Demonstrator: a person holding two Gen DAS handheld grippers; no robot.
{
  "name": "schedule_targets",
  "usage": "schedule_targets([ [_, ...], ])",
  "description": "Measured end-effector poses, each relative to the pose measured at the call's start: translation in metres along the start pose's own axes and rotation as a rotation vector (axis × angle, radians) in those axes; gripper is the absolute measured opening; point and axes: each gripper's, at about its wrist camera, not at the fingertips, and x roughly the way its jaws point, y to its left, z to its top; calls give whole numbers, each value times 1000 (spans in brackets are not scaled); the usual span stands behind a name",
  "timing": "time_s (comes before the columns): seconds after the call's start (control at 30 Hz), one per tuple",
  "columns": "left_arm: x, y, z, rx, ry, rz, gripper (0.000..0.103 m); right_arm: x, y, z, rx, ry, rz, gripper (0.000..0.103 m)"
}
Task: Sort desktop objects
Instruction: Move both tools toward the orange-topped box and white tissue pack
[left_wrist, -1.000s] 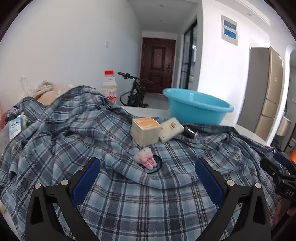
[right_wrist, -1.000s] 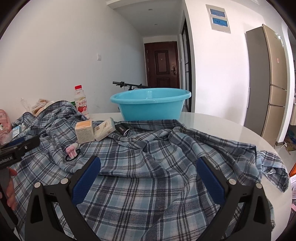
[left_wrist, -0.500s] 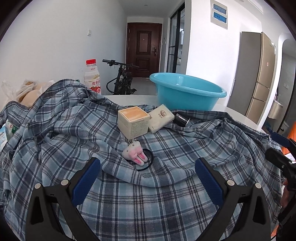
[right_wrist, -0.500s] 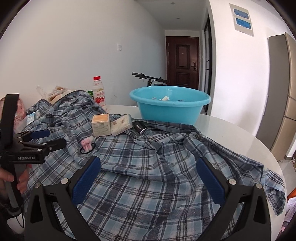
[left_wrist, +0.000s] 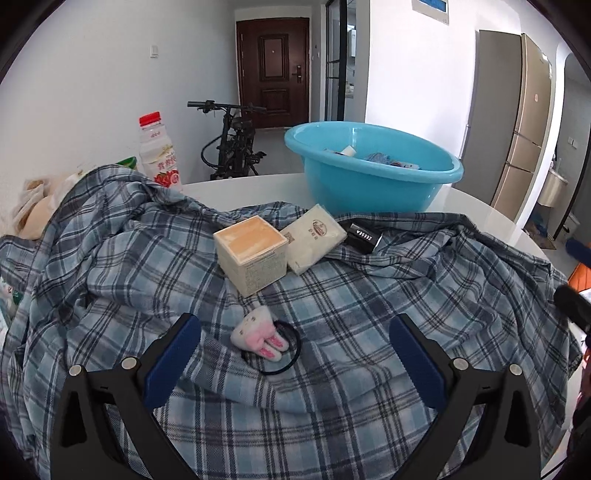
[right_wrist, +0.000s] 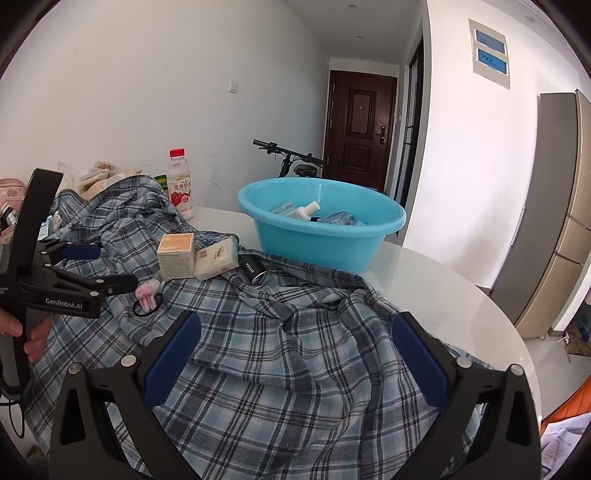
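Compared with a second ago, left hand-held gripper (left_wrist: 295, 354) has come closer to the bunny hair tie (left_wrist: 260, 334), its fingers spread wide and empty. Right hand-held gripper (right_wrist: 295, 354) is likewise spread, over the plaid shirt (right_wrist: 295, 369). The pink-and-white plush with its black loop lies on the shirt, near a cream box (left_wrist: 251, 254), tissue pack (left_wrist: 314, 238) and blue basin (left_wrist: 373, 177).
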Motion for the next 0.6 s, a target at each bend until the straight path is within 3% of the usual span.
schedule_targets([
  [0.4, 35, 4, 33, -9, 53, 42, 103, 34, -2, 6, 46, 106, 42, 103],
  [0.6, 59, 11, 43, -20, 74, 74, 103, 46, 5, 25, 10, 120, 11, 103],
])
